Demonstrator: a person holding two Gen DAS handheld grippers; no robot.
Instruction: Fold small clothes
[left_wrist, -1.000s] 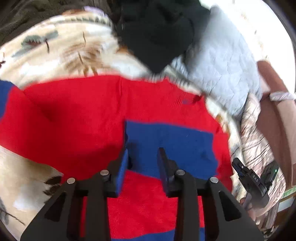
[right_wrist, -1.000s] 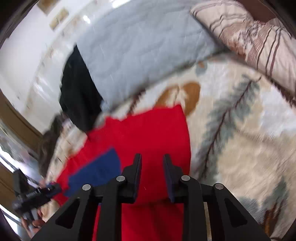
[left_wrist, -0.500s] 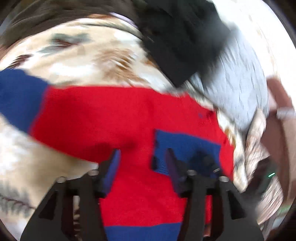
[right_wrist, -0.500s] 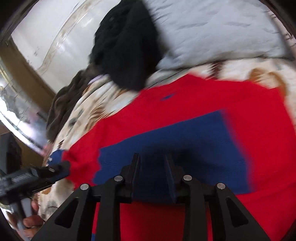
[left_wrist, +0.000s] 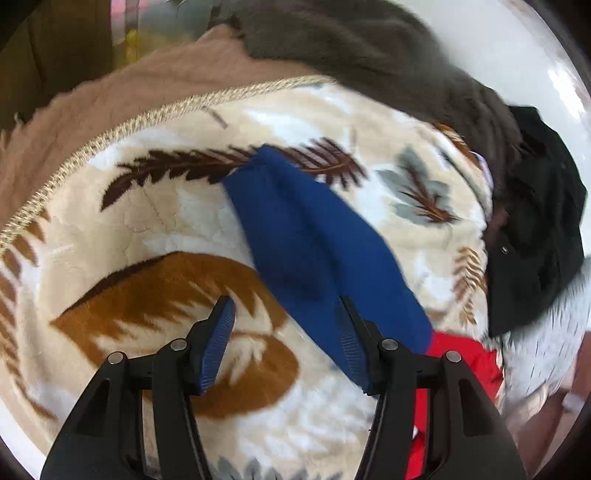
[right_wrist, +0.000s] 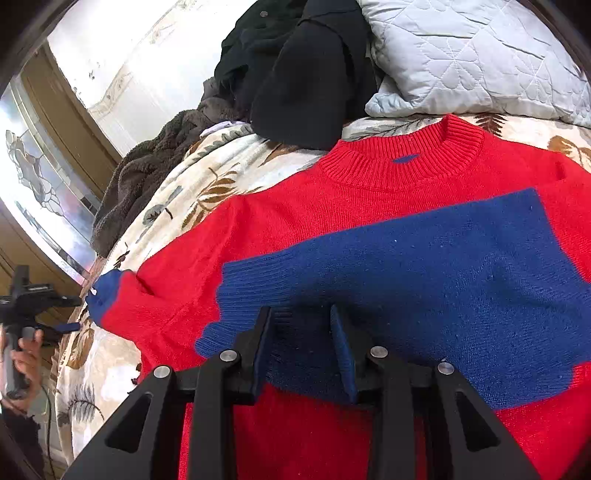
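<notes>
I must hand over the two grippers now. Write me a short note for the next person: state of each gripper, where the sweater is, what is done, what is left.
Left gripper: open, empty, over the outstretched blue sleeve on the leaf-print blanket.
Right gripper: its jaws have just been opening; open, nothing pinched, over the folded-in blue sleeve.
Red sweater: flat on the blanket, collar toward the grey pillow and the black clothes.
Done: one sleeve lies folded across the chest.
Left: fold the outstretched sleeve in, then probably fold the body.
</notes>
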